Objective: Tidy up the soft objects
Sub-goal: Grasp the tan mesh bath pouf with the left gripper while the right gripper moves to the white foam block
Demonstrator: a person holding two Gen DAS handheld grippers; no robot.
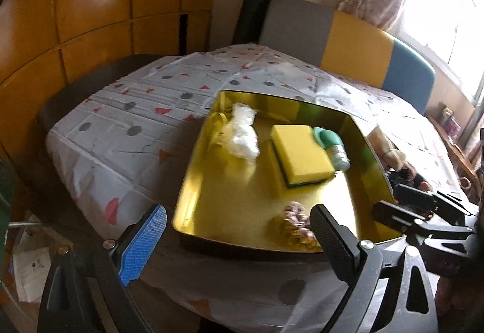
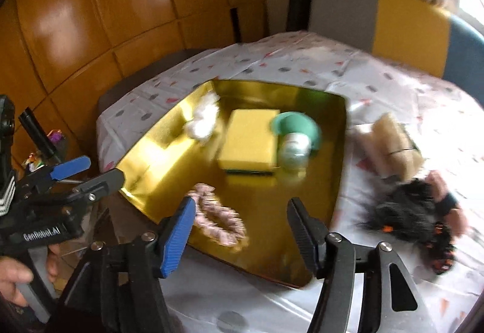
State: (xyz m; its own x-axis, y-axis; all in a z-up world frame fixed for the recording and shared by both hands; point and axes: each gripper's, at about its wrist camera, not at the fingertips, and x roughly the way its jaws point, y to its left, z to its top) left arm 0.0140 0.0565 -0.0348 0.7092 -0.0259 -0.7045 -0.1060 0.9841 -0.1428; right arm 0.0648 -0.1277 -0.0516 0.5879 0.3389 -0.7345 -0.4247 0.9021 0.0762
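Scrunchie point(image 2: 218, 216) lies at the gold tray's point(image 2: 329, 181) 7 o'clock corner beside the released right tool point(image 2: 239, 234), sponge point(image 2: 249, 141) at 12, black plush point(image 2: 414, 218) at 3 on the desk point(image 2: 378, 82); left tool point(image 1: 239, 237) also released.

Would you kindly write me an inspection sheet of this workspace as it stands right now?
Surface: table under a white patterned cloth, with a gold tray on it.
Job's things: in the tray lie white fluff, a yellow sponge, a green and white item and a pink scrunchie. On the cloth beside the tray: a tan bundle and a black furry toy.
Clutter: papers on the floor.
Grippers: left gripper open, nothing between its fingers; right gripper open above the tray's near edge, scrunchie not gripped.
Cables: nothing seen.
Surroundings: wooden panels, a grey, yellow and blue chair back, a curtained window.
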